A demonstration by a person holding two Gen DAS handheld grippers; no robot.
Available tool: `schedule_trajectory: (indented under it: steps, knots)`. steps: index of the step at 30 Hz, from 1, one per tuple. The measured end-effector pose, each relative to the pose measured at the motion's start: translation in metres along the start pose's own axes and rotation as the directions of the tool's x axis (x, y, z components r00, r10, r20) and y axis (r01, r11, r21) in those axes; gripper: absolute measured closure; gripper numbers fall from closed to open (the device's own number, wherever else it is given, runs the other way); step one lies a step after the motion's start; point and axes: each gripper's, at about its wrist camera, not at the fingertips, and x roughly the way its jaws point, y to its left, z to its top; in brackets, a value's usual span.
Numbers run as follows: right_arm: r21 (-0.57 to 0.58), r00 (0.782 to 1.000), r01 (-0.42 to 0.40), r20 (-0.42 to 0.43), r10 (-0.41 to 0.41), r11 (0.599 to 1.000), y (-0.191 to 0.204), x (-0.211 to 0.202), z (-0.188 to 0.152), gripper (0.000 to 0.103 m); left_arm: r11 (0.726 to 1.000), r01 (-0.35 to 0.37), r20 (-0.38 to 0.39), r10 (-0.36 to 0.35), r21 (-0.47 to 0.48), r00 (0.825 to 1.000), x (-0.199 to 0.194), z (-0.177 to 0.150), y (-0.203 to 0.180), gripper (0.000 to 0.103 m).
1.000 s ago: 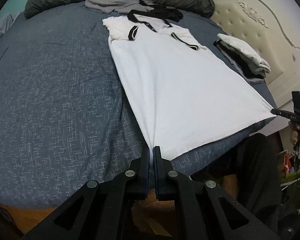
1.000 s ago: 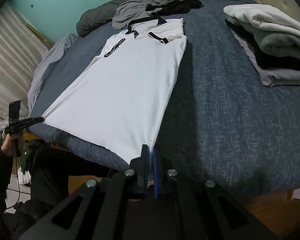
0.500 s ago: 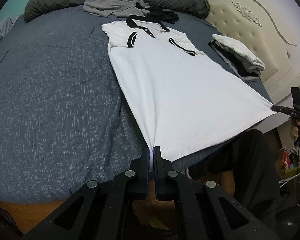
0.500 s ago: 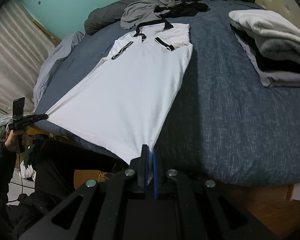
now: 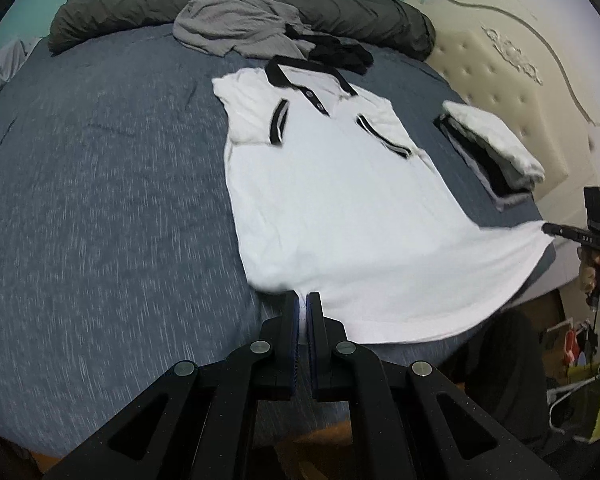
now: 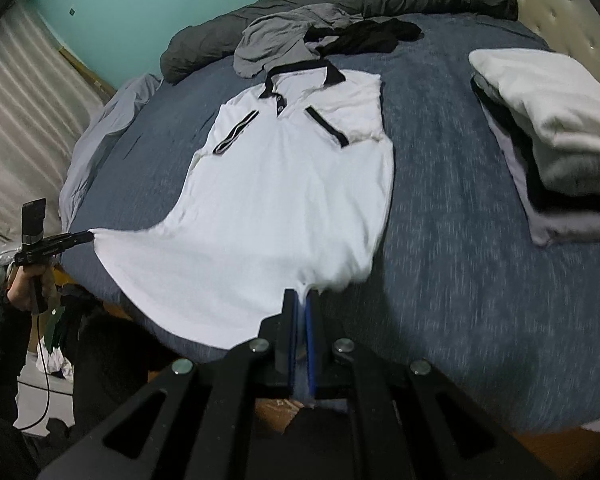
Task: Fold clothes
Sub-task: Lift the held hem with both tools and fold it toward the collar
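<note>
A white polo shirt [image 5: 340,200] [image 6: 284,200] with a black collar and black sleeve trim lies front up on the dark blue bed, collar toward the far side. My left gripper [image 5: 302,296] is shut on one bottom hem corner, and it shows far left in the right wrist view as the left gripper [image 6: 86,235]. My right gripper [image 6: 301,294] is shut on the other hem corner, and it shows far right in the left wrist view as the right gripper [image 5: 548,227]. The hem end is lifted off the bed and the cloth bulges behind both corners.
A stack of folded clothes [image 6: 548,136] [image 5: 496,152] sits on the bed to the right of the shirt. A crumpled grey garment [image 5: 236,28] and a black one [image 5: 340,52] lie past the collar, before a rolled dark duvet [image 5: 180,4]. A padded headboard [image 5: 520,92] stands at the right.
Both grippers have risen and moved toward the collar with the hem corners. The stretched, flat lower part of the shirt has gone slack and now bulges up.
</note>
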Motion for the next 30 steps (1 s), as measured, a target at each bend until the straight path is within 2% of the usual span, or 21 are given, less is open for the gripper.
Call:
schedule_trajectory:
  steps: [14, 30]
  knots:
    - [0.078, 0.999, 0.002, 0.042, -0.005, 0.997, -0.048, 0.037, 0.127, 0.100, 0.997, -0.001, 0.041, 0.005, -0.082, 0.999, 0.049, 0.123, 0.055, 0.099]
    - [0.112, 0.996, 0.086, 0.011, -0.088, 0.990, -0.103, 0.128, 0.276, 0.100, 0.989, 0.005, 0.039, 0.000, -0.146, 0.999, 0.152, 0.267, 0.118, 0.099]
